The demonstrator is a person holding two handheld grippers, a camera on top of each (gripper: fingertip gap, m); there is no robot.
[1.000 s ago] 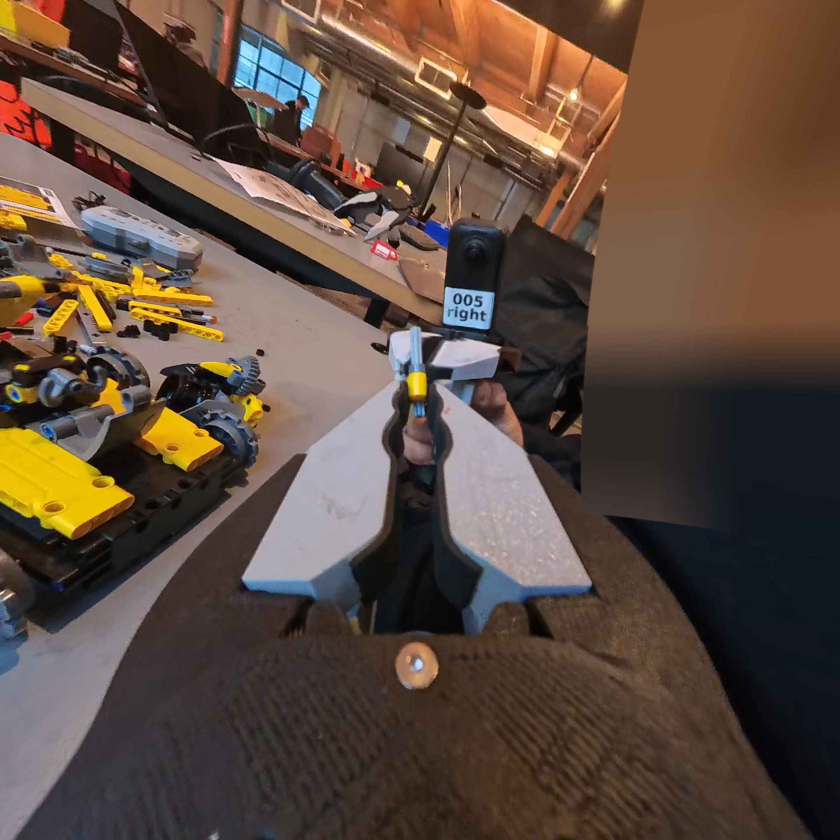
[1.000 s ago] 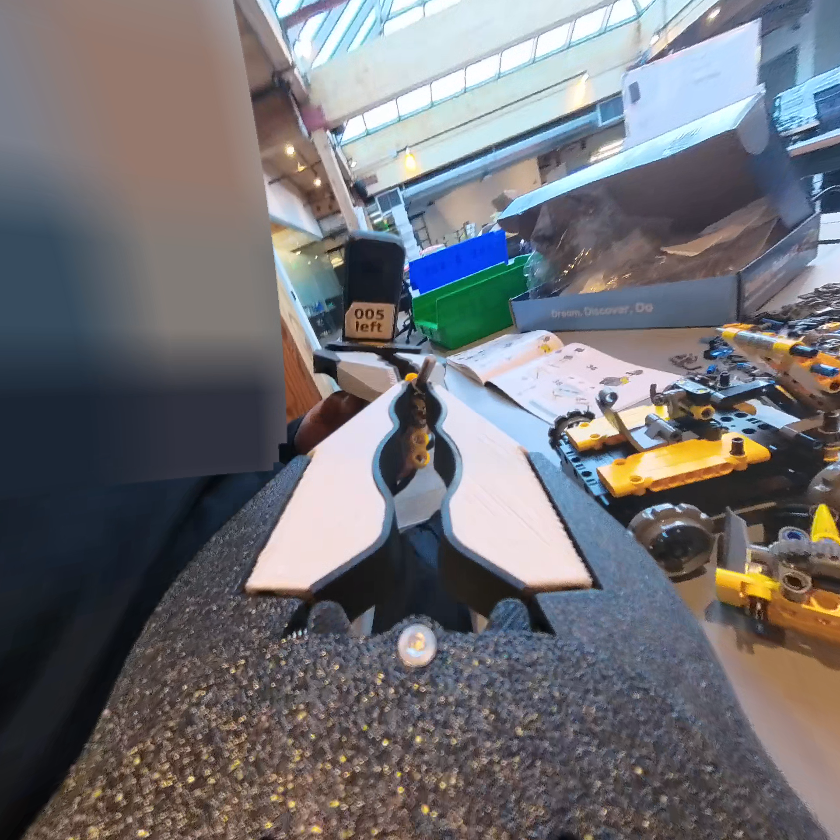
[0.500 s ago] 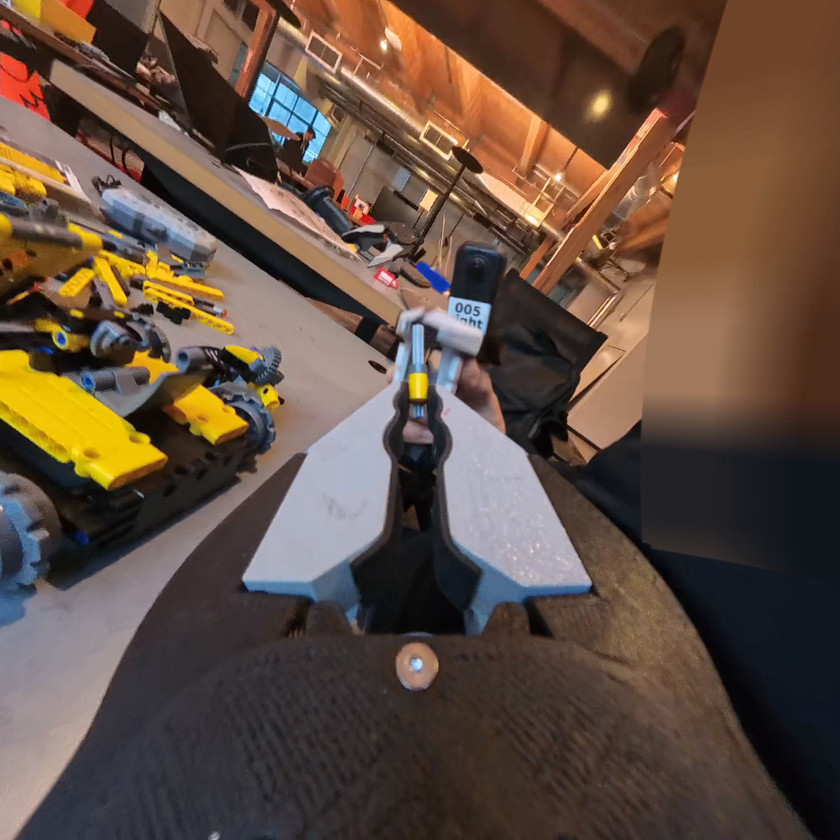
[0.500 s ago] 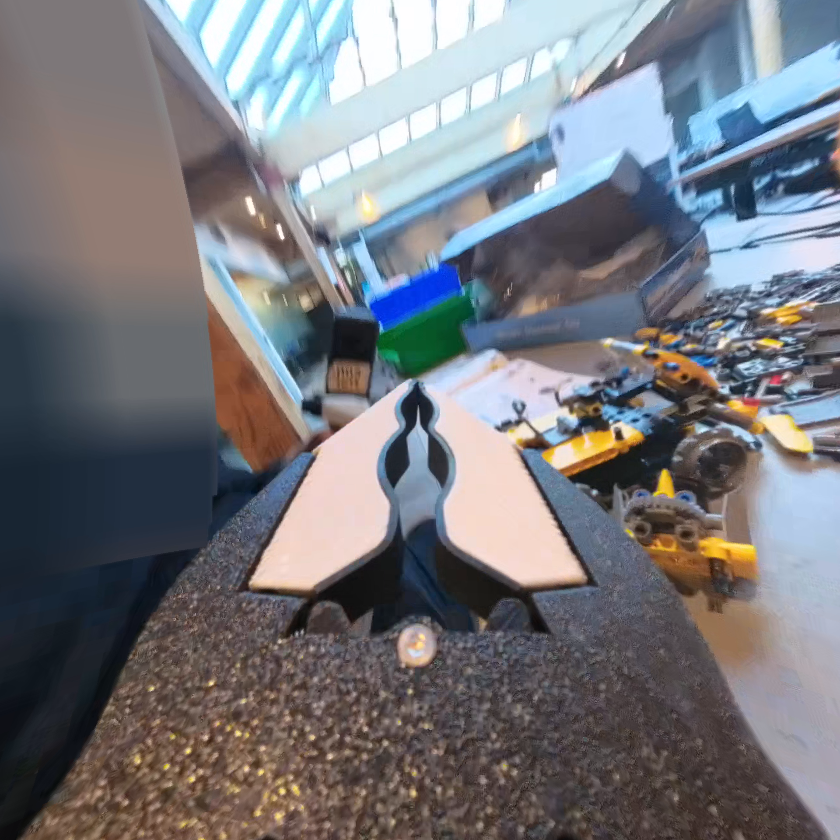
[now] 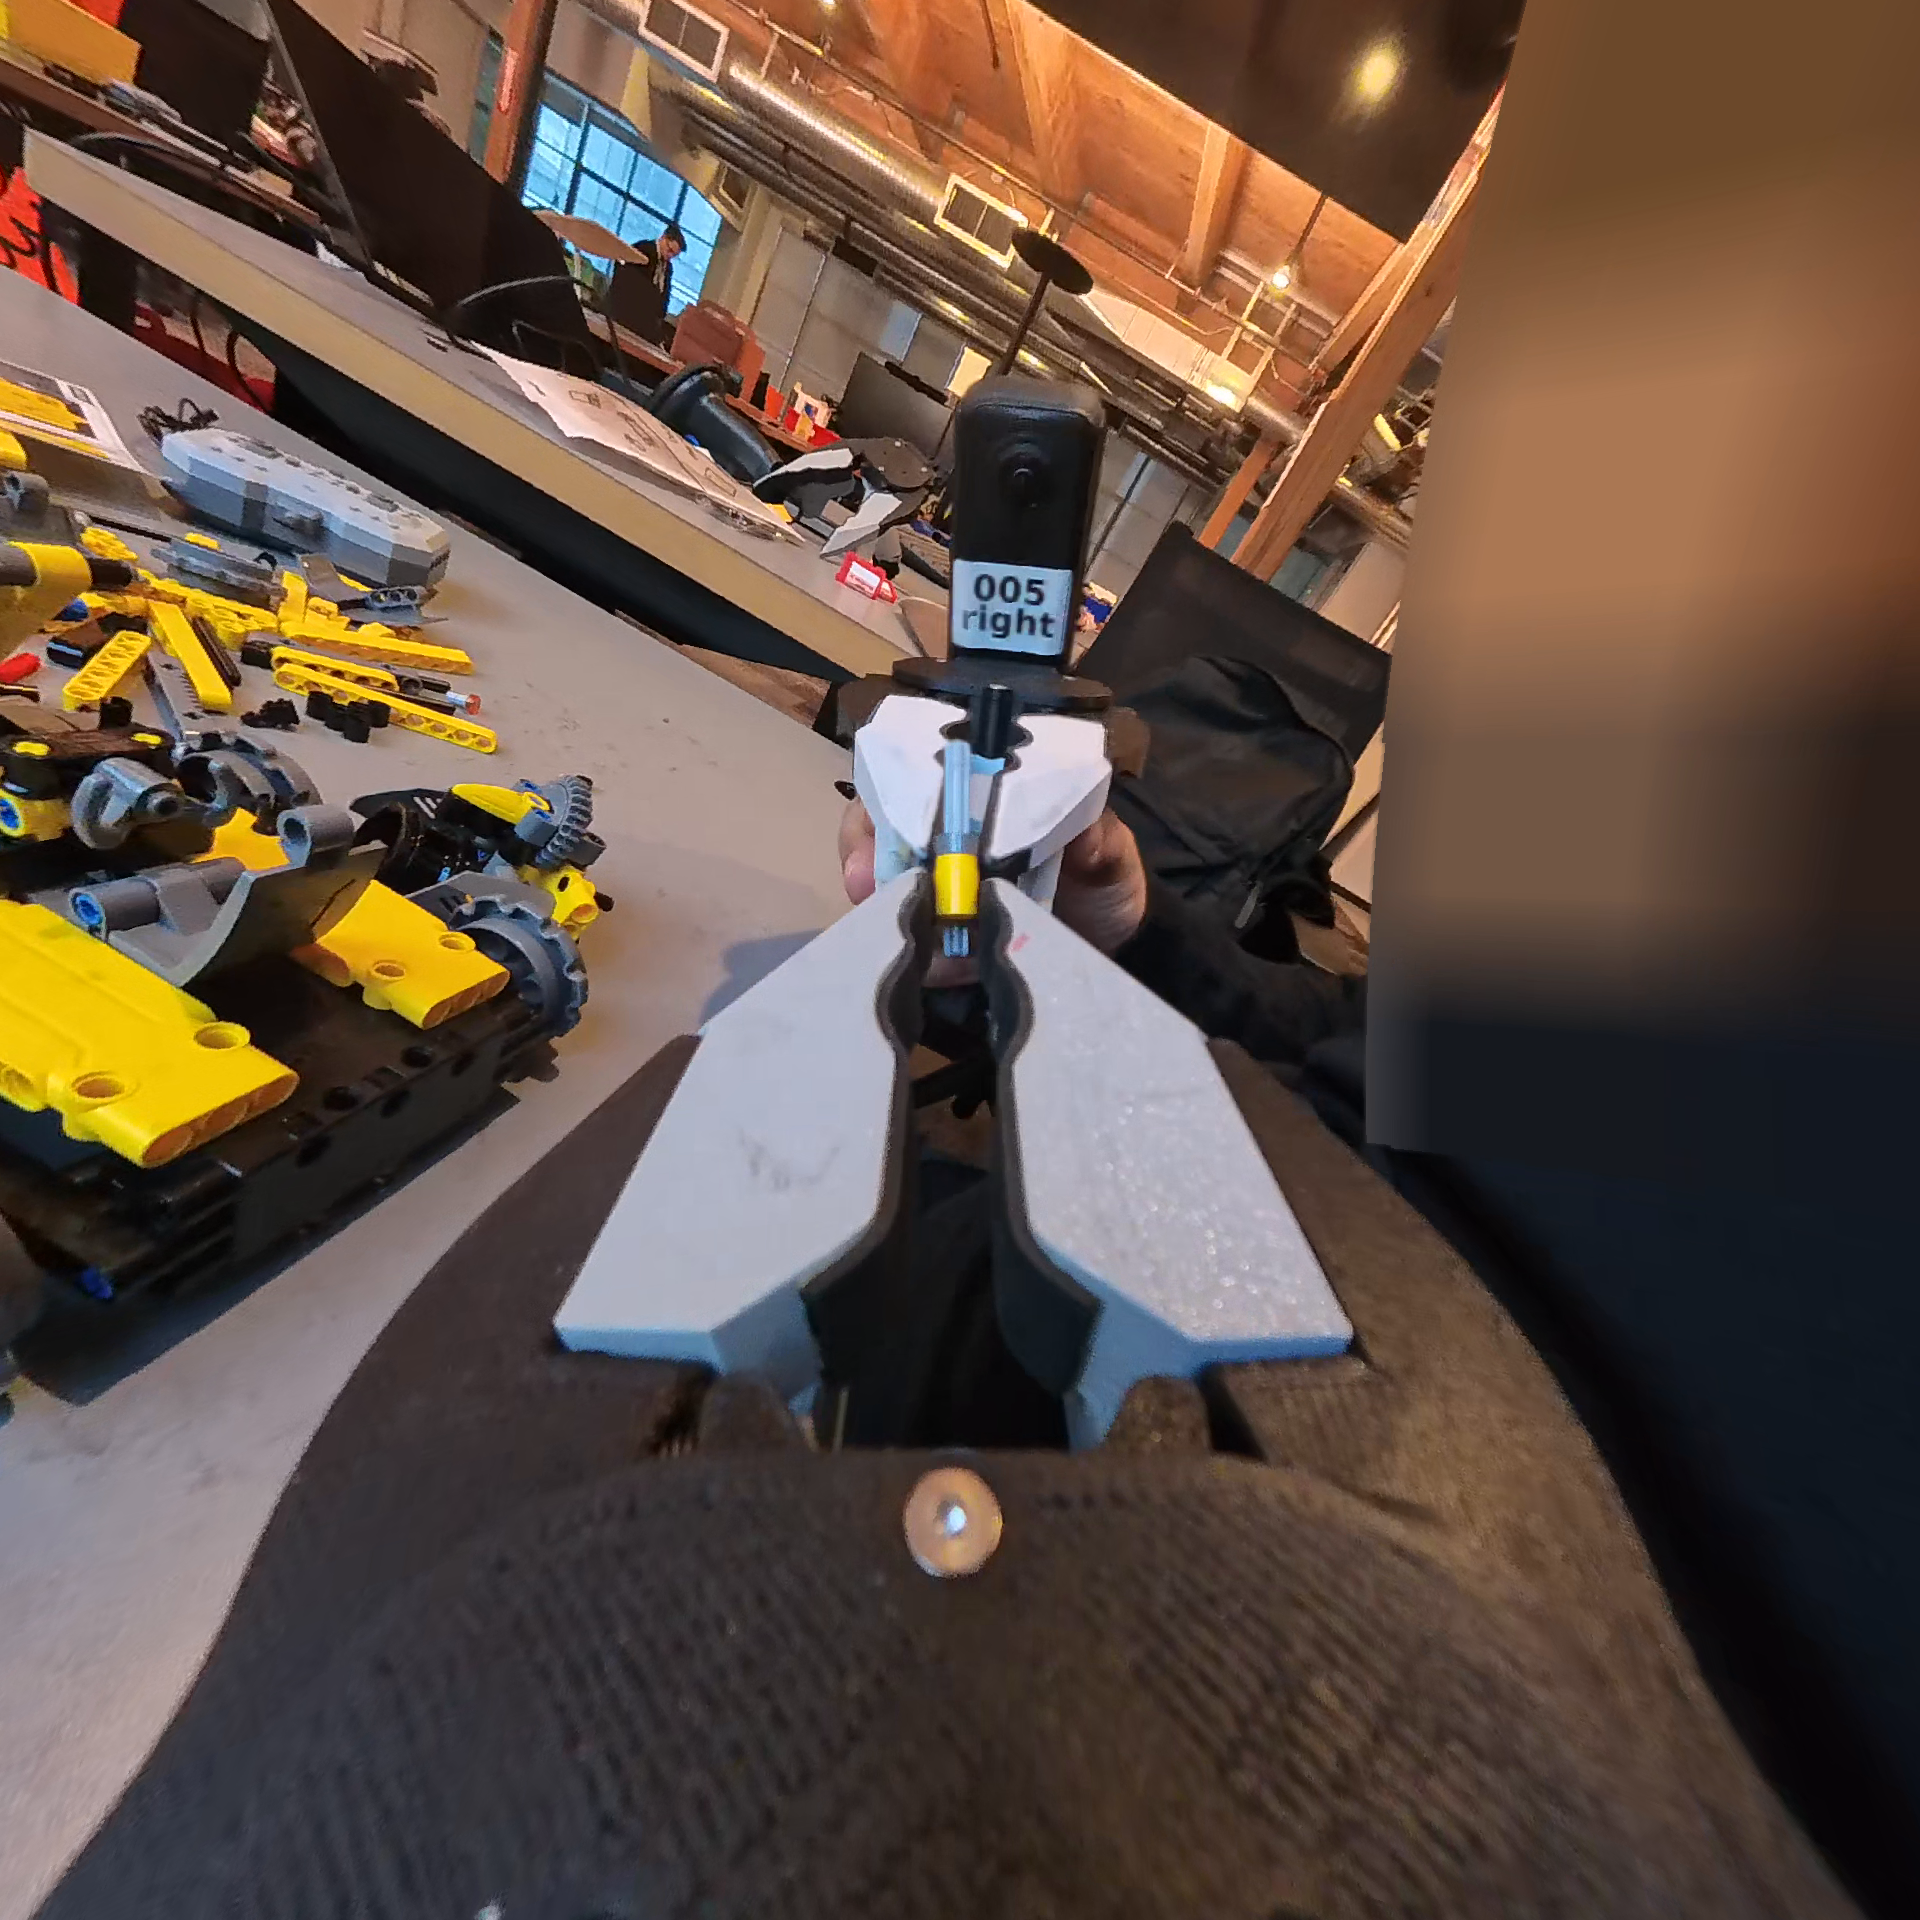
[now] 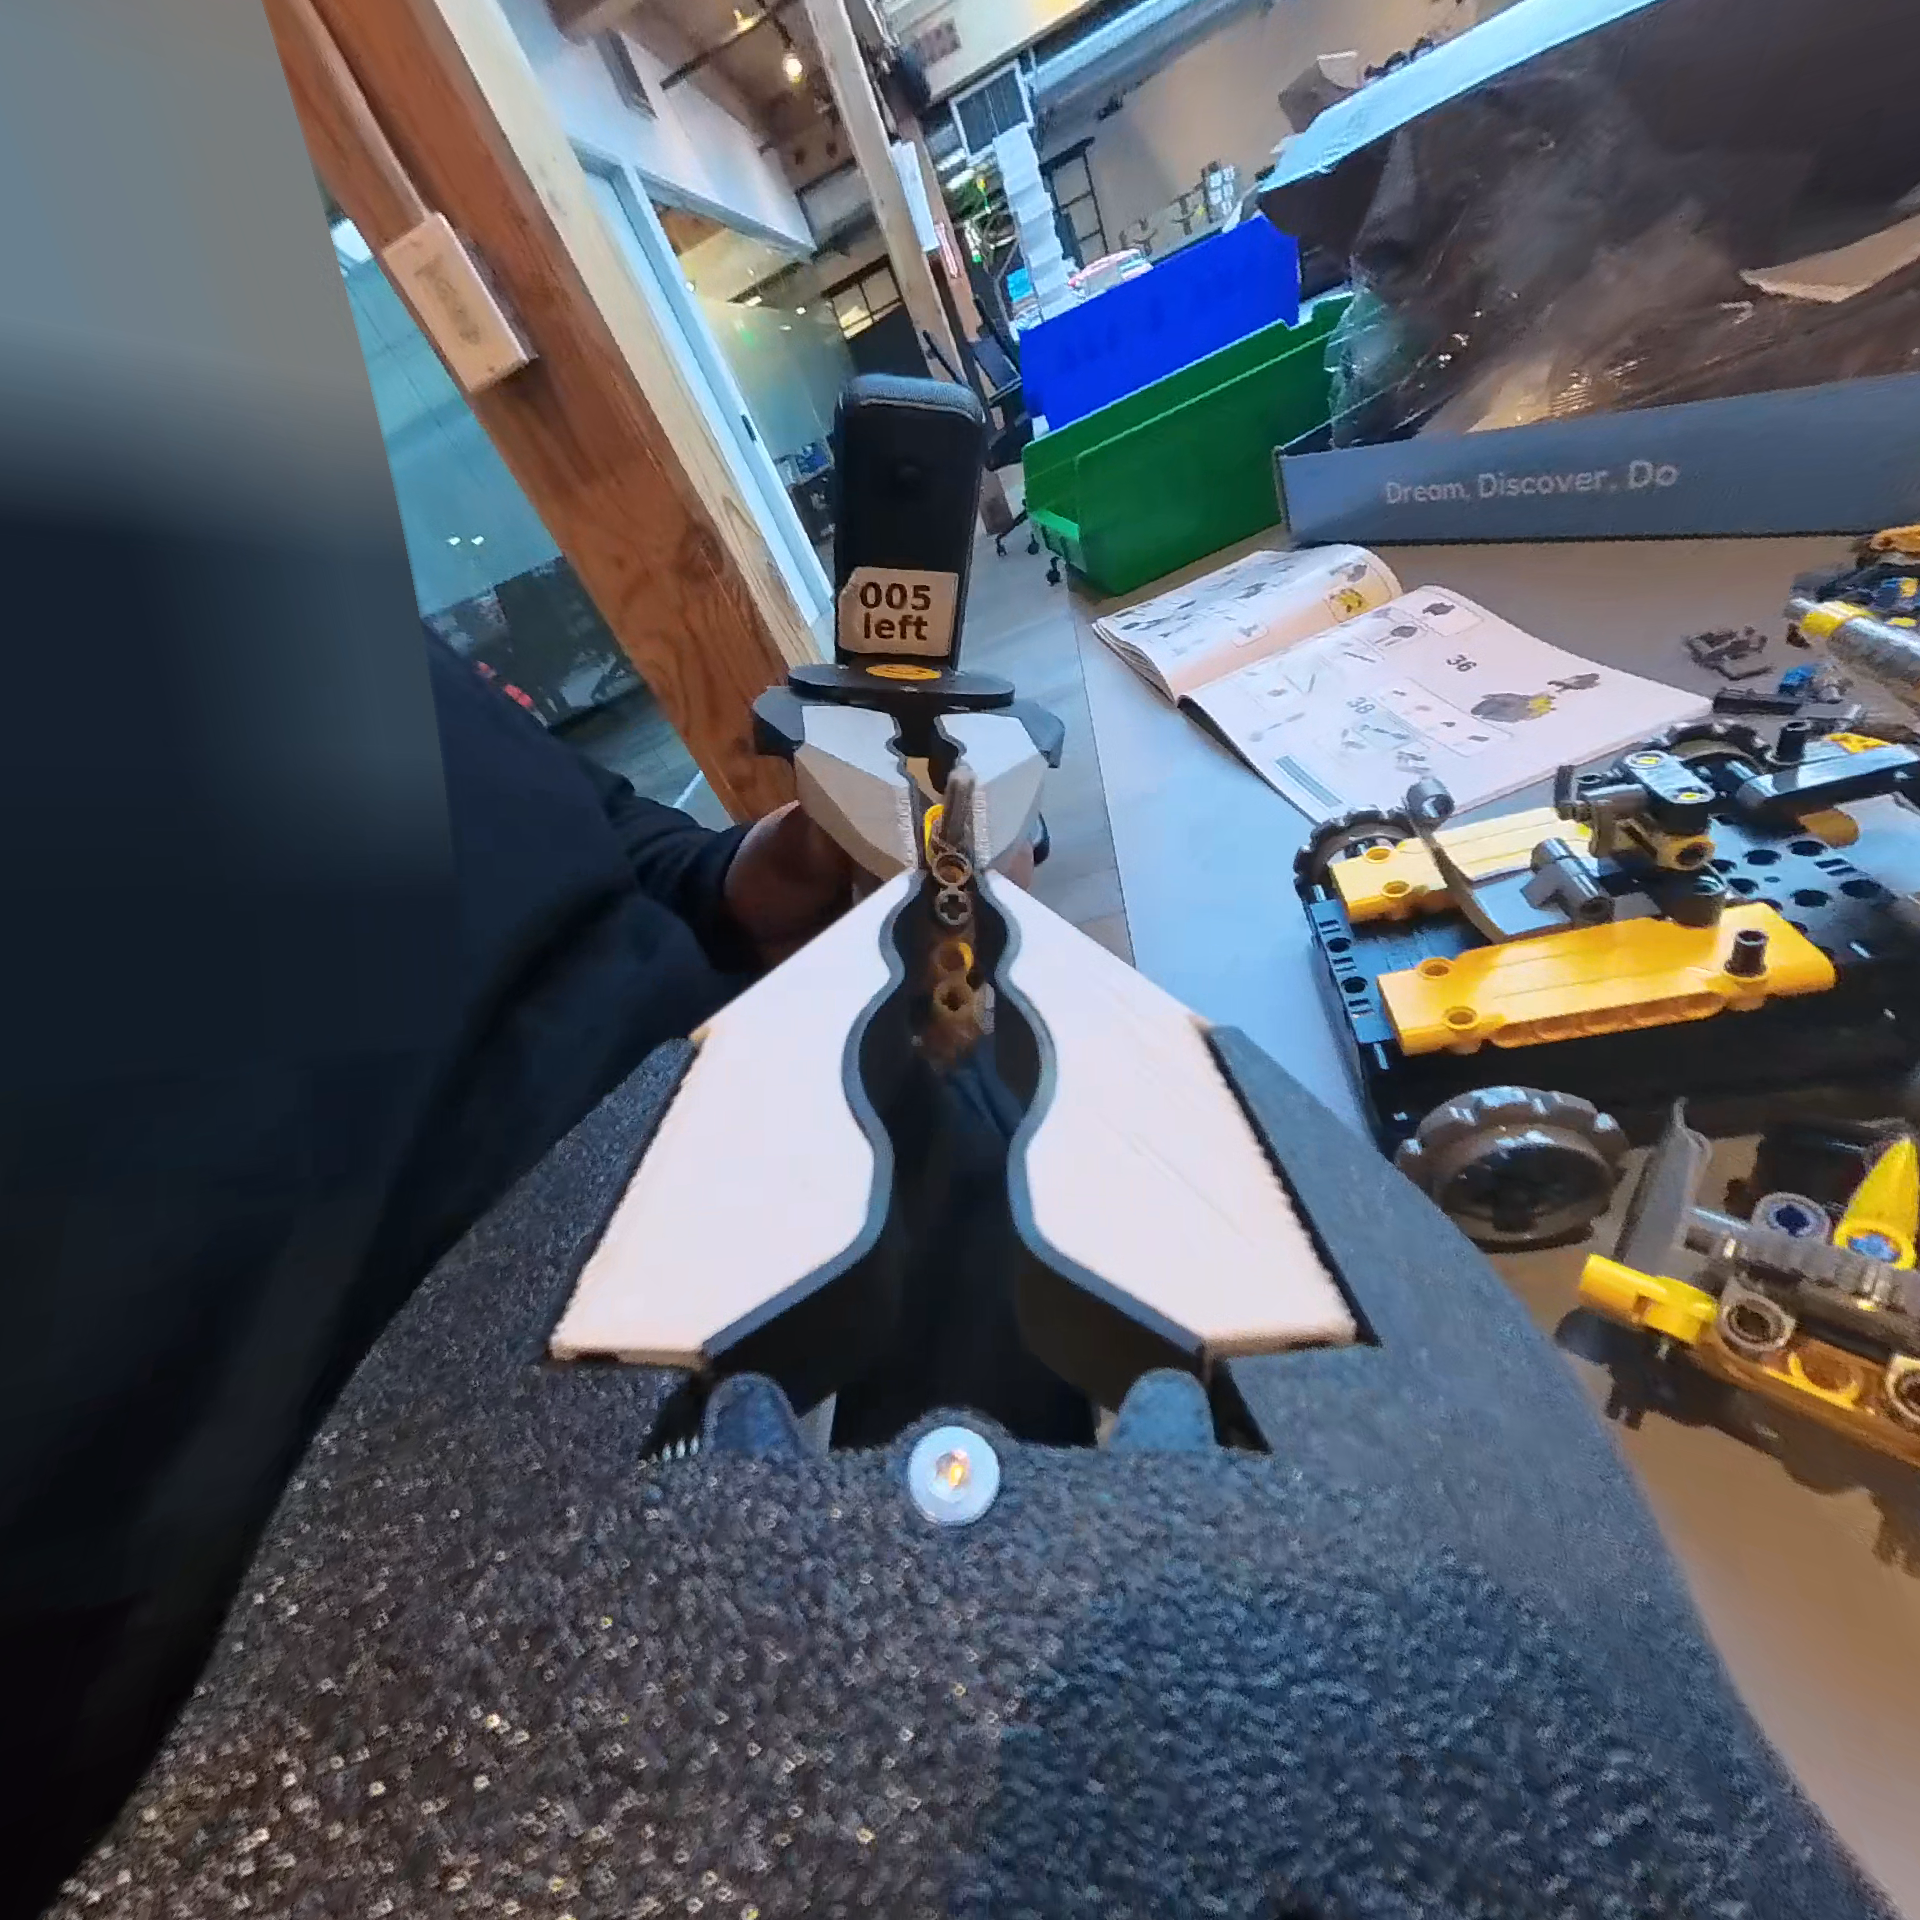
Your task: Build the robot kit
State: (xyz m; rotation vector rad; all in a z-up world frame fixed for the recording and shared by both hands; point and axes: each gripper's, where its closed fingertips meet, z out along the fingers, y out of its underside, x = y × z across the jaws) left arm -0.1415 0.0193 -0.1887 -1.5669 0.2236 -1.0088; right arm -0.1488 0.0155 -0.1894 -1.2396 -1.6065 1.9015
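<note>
Clamping a grey axle with yellow bush in the shut left tool, holding it tip to tip with a holed yellow-and-black piece being pinched in the right tool, off the bench edge, near a part-built yellow model.

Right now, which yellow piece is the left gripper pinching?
The small yellow bush on the grey axle, in the left gripper; yellow beams lie on the table.

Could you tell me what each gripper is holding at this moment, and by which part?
The left gripper pinches a grey axle at its near end, on the yellow bush. The right gripper clamps a small yellow beam near its top holes.
</note>
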